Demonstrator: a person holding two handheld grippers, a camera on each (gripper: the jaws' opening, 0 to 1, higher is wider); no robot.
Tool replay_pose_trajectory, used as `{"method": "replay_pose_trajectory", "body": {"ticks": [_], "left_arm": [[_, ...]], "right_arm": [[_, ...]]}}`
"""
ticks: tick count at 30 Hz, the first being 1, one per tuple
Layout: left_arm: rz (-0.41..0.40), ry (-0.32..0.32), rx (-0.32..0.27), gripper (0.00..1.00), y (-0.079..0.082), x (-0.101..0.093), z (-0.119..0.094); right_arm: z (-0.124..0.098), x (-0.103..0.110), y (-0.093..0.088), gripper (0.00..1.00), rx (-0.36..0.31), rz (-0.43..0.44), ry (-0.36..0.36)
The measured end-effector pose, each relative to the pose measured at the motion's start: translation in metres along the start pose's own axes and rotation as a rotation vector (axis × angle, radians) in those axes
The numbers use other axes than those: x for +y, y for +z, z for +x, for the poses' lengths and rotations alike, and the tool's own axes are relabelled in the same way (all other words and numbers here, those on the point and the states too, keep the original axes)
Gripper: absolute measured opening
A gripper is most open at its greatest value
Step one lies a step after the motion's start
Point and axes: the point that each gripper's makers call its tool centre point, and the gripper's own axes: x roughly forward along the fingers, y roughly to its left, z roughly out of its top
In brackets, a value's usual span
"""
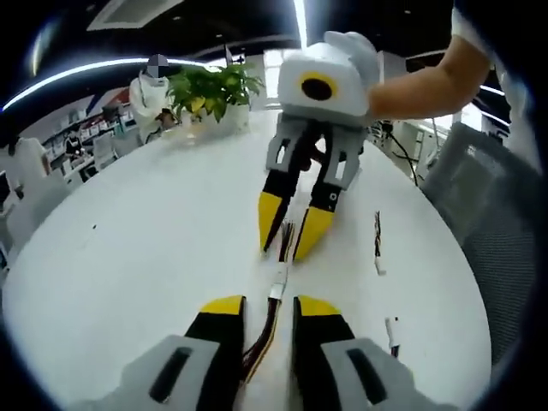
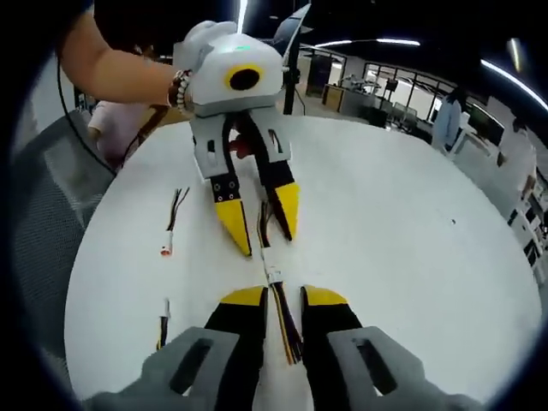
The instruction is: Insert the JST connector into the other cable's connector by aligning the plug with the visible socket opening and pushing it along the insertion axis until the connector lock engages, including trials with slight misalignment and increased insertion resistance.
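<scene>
Near the middle of the round white worktop (image 1: 128, 248), the left gripper (image 1: 267, 310) and right gripper (image 2: 276, 300) face each other, each clamped on a multicoloured wire bundle; the small white JST connectors (image 1: 277, 289) meet between them. Two spare cables (image 1: 378, 241) lie nearer one edge.

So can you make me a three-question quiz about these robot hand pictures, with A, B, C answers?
1. Where does the potted plant stand?
A. on the far side of the white table
B. on the floor
C. on a chair

2. What colour are the tips of the fingers?
A. red
B. yellow
C. green

3. What is the left gripper doing?
A. lying flat and open on the table
B. holding the plant
C. gripping a cable between its fingers

Answers: 1 A, the plant sits on the tabletop behind the right gripper. 2 B, all the finger ends are yellow. 3 C, wires run between its fingers toward a white connector.
</scene>
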Motion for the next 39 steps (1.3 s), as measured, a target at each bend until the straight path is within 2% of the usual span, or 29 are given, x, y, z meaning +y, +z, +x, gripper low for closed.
{"method": "replay_pose_trajectory", "body": {"ticks": [1,3,4,5,8,10,12,14,16,19,23,27,28,30,32,35,39], "left_arm": [[-0.028,-0.006,-0.038,0.2,0.005,-0.002,-0.003],[-0.046,-0.015,-0.155,0.23,0.02,-0.006,-0.014],[-0.059,-0.023,-0.185,0.24,0.022,-0.009,-0.018],[-0.072,-0.037,-0.202,0.24,0.024,-0.013,-0.021],[-0.148,-0.06,-0.244,0.3,0.024,-0.025,-0.033],[-0.126,-0.055,-0.246,0.3,0.02,-0.03,-0.039],[-0.135,-0.052,-0.256,0.29,0.016,-0.037,-0.047],[-0.211,-0.069,-0.296,0.32,0.018,-0.046,-0.055],[-0.182,-0.048,-0.309,0.34,0.015,-0.053,-0.064],[-0.166,-0.023,-0.29,0.33,0.008,-0.066,-0.073],[-0.134,-0.018,-0.282,0.37,0.004,-0.081,-0.074],[-0.118,0.006,-0.284,0.34,0.0,-0.088,-0.072],[-0.135,0.052,-0.275,0.33,-0.005,-0.082,-0.071],[-0.155,0.04,-0.293,0.34,-0.006,-0.085,-0.069],[-0.153,0.037,-0.281,0.34,-0.01,-0.089,-0.066],[-0.156,0.03,-0.279,0.32,-0.011,-0.092,-0.061],[-0.157,0.028,-0.267,0.33,-0.015,-0.093,-0.052]], "right_arm": [[-0.004,0.002,0.007,0.18,-0.045,0.025,0.009],[-0.015,0.007,0.023,0.21,-0.164,0.106,0.04],[-0.021,0.007,0.028,0.22,-0.205,0.122,0.039],[-0.028,0.01,0.034,0.23,-0.251,0.127,0.044],[-0.041,0.021,0.041,0.31,-0.328,0.178,0.075],[-0.049,0.029,0.042,0.34,-0.348,0.183,0.09],[-0.056,0.038,0.044,0.35,-0.364,0.167,0.095],[-0.062,0.045,0.045,0.35,-0.371,0.158,0.096],[-0.068,0.053,0.045,0.35,-0.377,0.148,0.088],[-0.078,0.064,0.048,0.34,-0.403,0.141,0.079],[-0.085,0.071,0.054,0.29,-0.444,0.146,0.073],[-0.087,0.076,0.047,0.29,-0.464,0.175,0.063],[-0.086,0.077,0.044,0.28,-0.459,0.18,0.059],[-0.085,0.081,0.038,0.27,-0.443,0.178,0.058],[-0.083,0.081,0.033,0.27,-0.441,0.177,0.047],[-0.078,0.08,0.025,0.27,-0.45,0.229,0.048],[-0.066,0.088,0.008,0.26,-0.375,0.212,0.07]]}}
